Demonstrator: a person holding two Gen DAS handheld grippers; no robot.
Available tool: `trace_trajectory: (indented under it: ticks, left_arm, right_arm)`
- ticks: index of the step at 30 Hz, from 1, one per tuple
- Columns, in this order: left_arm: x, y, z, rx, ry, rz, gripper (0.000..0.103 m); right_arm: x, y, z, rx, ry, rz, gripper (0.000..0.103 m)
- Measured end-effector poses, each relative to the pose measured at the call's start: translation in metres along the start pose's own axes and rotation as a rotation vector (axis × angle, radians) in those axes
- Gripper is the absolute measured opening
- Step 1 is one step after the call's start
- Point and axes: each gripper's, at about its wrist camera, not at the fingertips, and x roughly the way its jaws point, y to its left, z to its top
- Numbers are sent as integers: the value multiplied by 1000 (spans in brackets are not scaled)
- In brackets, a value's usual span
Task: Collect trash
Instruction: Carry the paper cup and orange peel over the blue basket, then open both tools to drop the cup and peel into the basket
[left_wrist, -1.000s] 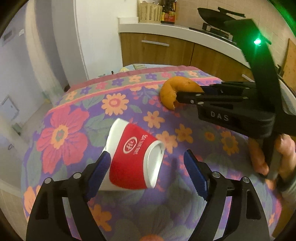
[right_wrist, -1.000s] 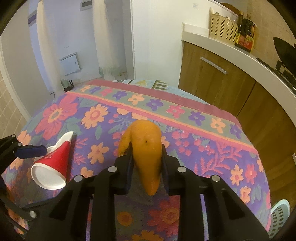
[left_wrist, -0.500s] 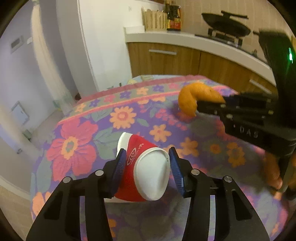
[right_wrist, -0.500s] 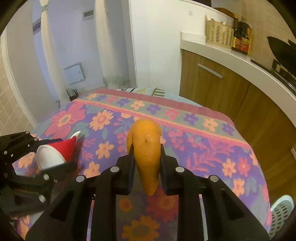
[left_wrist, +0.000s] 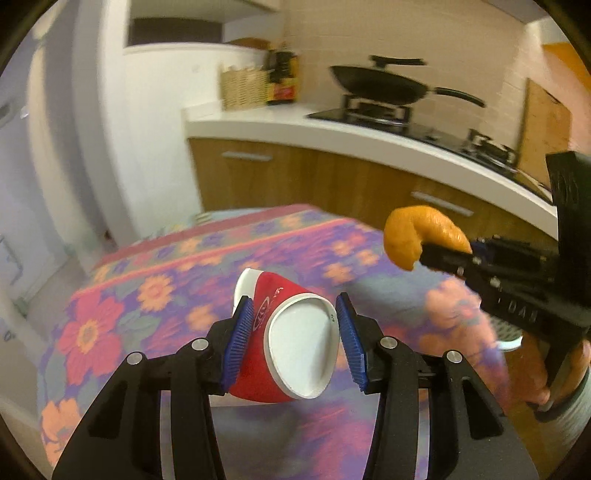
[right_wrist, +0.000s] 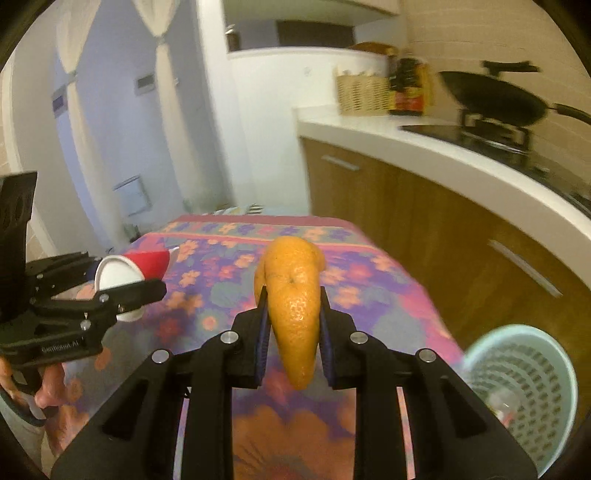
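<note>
peel (right_wrist: 293, 306) clamped upright in right gripper (right_wrist: 291, 328), bin (right_wrist: 524, 387) near right below; cup (left_wrist: 291, 347) squeezed sideways in left gripper (left_wrist: 295, 343).

The flowered worktop (right_wrist: 369, 273) lies bare ahead of both grippers, open for passage. To its right the wooden cabinet front (right_wrist: 424, 221) walls off that side. The pale basket (right_wrist: 524, 384) stands by the worktop's right edge, its mouth uncovered. The left gripper (right_wrist: 125, 291) occupies the space at the left.
</note>
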Motion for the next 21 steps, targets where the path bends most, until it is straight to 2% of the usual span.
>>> trace_trajectory:
  ticks: [6, 12, 16, 21]
  left_arm:
    - [20, -79, 16, 72, -17, -94, 44]
    - [47, -156, 27, 144, -19, -189, 44]
    - [68, -200, 33, 166, -14, -262, 44]
    - [89, -242, 35, 201, 11, -299, 44]
  right_arm:
    - [-47, -54, -27, 65, -27, -85, 20]
    - [-84, -129, -57, 163, -20, -210, 20]
    - [-96, -167, -70, 212, -12, -269, 20]
    - [-101, -205, -86, 277, 19, -315, 20]
